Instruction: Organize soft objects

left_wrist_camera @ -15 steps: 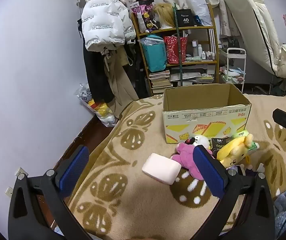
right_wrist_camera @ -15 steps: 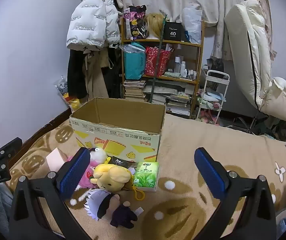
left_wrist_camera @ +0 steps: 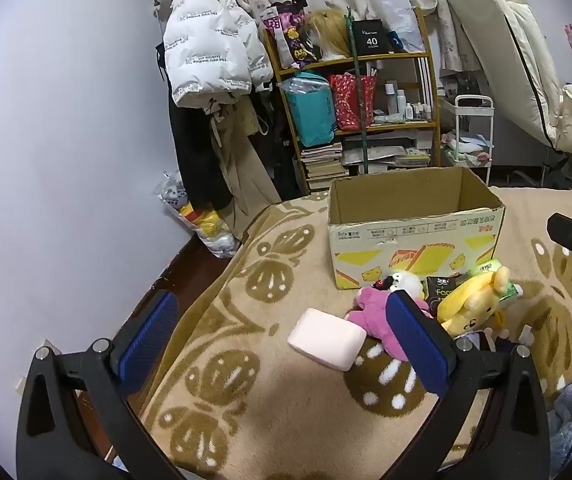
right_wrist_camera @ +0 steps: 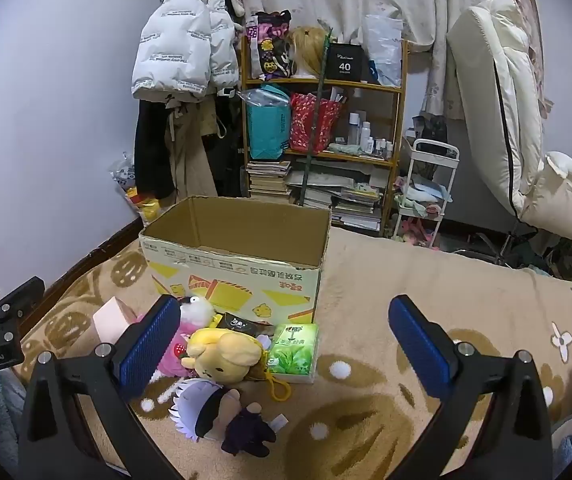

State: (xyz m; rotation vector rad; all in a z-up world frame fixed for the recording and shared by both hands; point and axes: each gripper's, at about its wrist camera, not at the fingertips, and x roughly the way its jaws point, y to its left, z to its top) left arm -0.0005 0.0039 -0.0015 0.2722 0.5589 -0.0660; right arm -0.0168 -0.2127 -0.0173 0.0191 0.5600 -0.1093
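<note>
An open cardboard box [left_wrist_camera: 414, 236] stands on the patterned blanket; it also shows in the right wrist view [right_wrist_camera: 237, 264]. In front of it lie a pink block [left_wrist_camera: 326, 338], a pink plush [left_wrist_camera: 374, 316], a yellow plush [left_wrist_camera: 472, 306] and a black pack [left_wrist_camera: 442, 288]. The right wrist view shows the yellow plush [right_wrist_camera: 225, 354], a green tissue pack [right_wrist_camera: 294, 347], a white-haired doll [right_wrist_camera: 213, 408] and the pink block [right_wrist_camera: 110, 318]. My left gripper [left_wrist_camera: 281, 340] is open and empty above the blanket, near the pink block. My right gripper [right_wrist_camera: 286, 344] is open and empty above the toys.
A shelf [right_wrist_camera: 322, 128] full of bags and books, hanging coats [left_wrist_camera: 209, 80] and a white cart [right_wrist_camera: 426, 188] stand beyond the bed. A folded mattress [right_wrist_camera: 502, 112] leans at the right. The blanket's left edge [left_wrist_camera: 189, 292] drops to the floor.
Both views have shifted only slightly. The toys and box lie as before, and both grippers stay open.
</note>
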